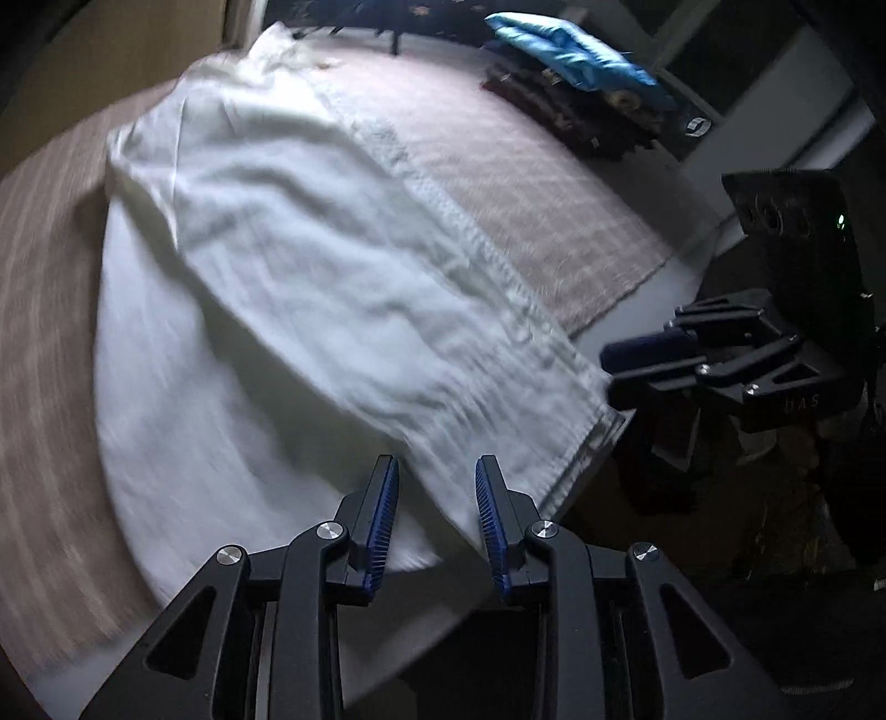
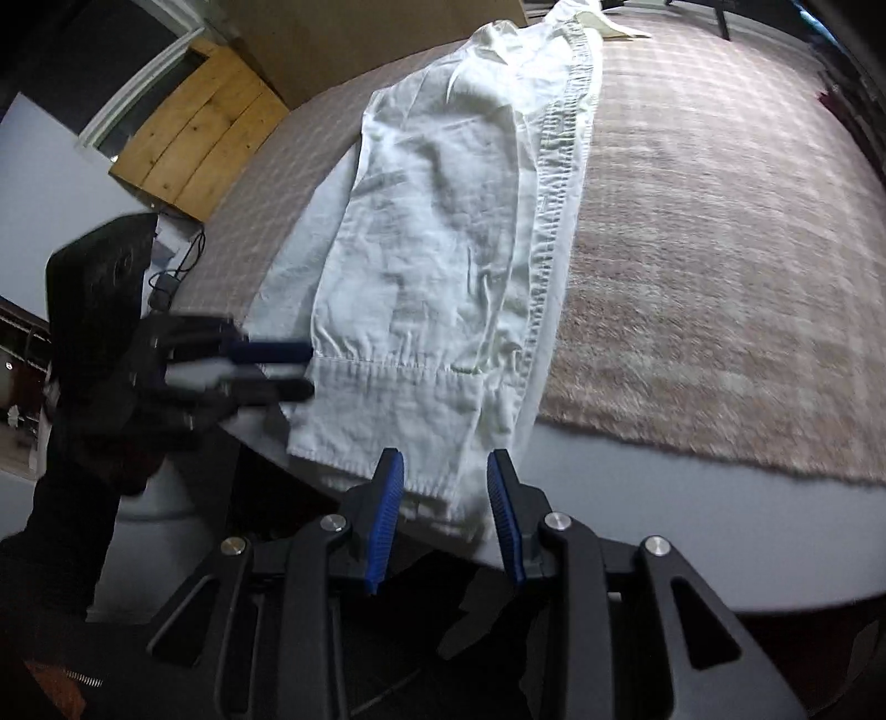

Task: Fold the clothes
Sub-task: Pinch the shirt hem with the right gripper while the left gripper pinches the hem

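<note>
Now the white cotton garment (image 2: 443, 232) lies lengthwise, folded, on a pinkish checked blanket (image 2: 720, 249). Both black grippers, left (image 1: 437, 520) and right (image 2: 446, 515), hover with blue pads apart over its near hem, gripping nothing.

White garment (image 2: 443, 221), pink-checked blanket (image 2: 720, 249)

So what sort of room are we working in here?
Likely a bedroom at home: the white garment lies on a bed-like surface under a pinkish checked blanket, with a blue pillow beyond.
</note>
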`<move>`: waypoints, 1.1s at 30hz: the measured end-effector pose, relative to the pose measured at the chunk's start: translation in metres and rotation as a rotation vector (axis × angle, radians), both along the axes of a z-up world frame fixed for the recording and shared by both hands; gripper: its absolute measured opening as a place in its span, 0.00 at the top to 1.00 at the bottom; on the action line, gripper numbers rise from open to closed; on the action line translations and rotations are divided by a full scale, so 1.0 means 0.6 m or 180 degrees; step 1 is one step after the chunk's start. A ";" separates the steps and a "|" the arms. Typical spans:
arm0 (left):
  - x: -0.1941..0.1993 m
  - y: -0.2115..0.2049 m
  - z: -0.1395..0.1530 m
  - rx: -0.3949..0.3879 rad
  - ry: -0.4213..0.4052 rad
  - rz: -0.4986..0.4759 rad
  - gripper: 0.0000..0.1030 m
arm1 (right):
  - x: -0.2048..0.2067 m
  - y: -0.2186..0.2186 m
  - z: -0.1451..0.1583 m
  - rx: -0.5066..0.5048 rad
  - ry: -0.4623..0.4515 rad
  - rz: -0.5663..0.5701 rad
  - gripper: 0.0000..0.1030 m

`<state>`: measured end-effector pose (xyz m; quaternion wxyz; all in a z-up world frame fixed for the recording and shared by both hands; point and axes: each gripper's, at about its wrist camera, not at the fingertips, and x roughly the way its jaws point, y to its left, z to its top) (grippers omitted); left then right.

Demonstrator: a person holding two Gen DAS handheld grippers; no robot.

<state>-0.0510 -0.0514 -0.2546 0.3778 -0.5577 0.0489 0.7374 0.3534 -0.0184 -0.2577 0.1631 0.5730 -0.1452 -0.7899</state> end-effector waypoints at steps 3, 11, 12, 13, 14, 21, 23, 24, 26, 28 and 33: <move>0.019 0.006 -0.010 -0.0080 0.0039 0.0116 0.71 | -0.237 0.051 0.023 -0.0009 -0.0065 0.0095 0.70; 0.028 -0.006 -0.013 0.0104 -0.0077 0.0301 0.95 | -0.471 0.050 -0.012 0.0004 -0.0127 0.0327 0.97; 0.028 -0.010 -0.009 0.0131 -0.0082 0.0318 0.97 | -0.468 0.057 -0.005 -0.0016 -0.0107 0.0349 0.97; 0.029 -0.013 -0.005 0.0157 -0.0087 0.0336 0.97 | -0.459 0.079 0.007 -0.0060 -0.0080 0.0366 0.97; 0.031 -0.015 0.000 0.0184 -0.0099 0.0359 0.97 | -0.448 0.096 0.018 -0.0084 -0.0057 0.0376 0.97; 0.036 -0.008 -0.005 0.0241 -0.0241 0.0310 0.95 | -0.408 0.150 0.042 -0.0016 -0.0060 0.0327 0.97; 0.035 -0.001 -0.023 0.0106 -0.0307 0.0289 0.94 | -0.403 0.166 0.022 0.0170 -0.0193 0.0289 0.95; 0.036 -0.007 -0.018 0.0101 -0.0283 0.0305 0.93 | -0.394 0.182 0.019 0.0237 -0.0257 0.0291 0.95; 0.039 -0.026 0.007 0.0019 -0.0132 0.0393 0.87 | -0.387 0.191 0.024 0.0216 -0.0228 0.0211 0.91; 0.036 -0.054 0.031 -0.0072 0.0034 0.0532 0.73 | -0.376 0.211 0.045 0.0120 -0.0066 0.0050 0.69; -0.014 -0.133 0.048 -0.0308 0.0224 0.1013 0.67 | -0.368 0.228 0.058 0.0115 0.0241 -0.0196 0.43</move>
